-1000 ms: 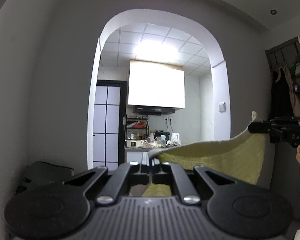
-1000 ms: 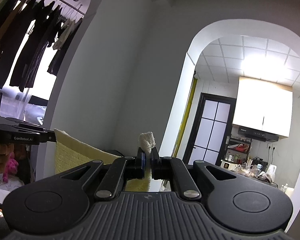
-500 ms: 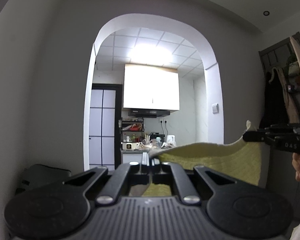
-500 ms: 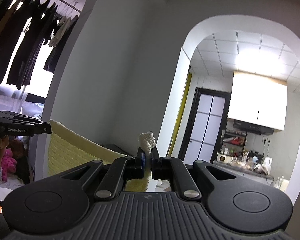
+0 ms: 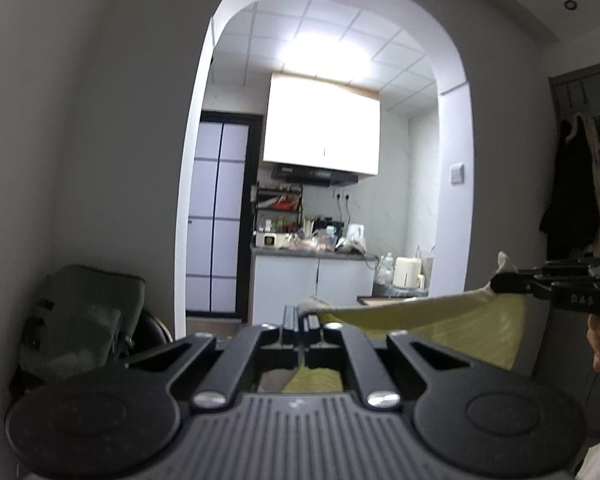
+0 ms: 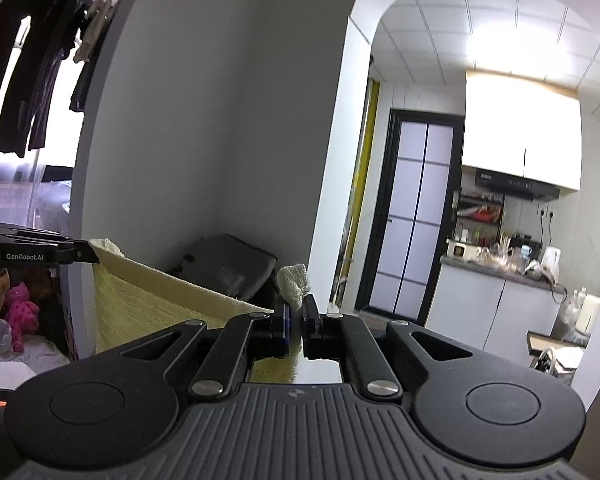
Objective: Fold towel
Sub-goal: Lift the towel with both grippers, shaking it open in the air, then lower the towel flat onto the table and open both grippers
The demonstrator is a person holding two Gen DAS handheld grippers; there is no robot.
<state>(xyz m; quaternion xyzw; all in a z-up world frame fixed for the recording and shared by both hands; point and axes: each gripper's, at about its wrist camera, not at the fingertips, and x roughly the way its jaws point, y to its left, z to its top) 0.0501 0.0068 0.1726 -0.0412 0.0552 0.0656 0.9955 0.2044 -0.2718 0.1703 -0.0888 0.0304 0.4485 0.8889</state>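
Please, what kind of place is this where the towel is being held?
Most likely a small home. An arched doorway opens onto a kitchen with a cluttered counter and white cupboards, and clothes hang on a rail nearby.

My towel point(image 5: 452, 328) is pale yellow terry with a ribbed weave, held in the air and stretched as a sagging band. In the left wrist view it runs from the lower centre to the right edge; in the right wrist view it point(image 6: 147, 304) spans from the left edge to the lower centre, one whitish corner poking upright there.
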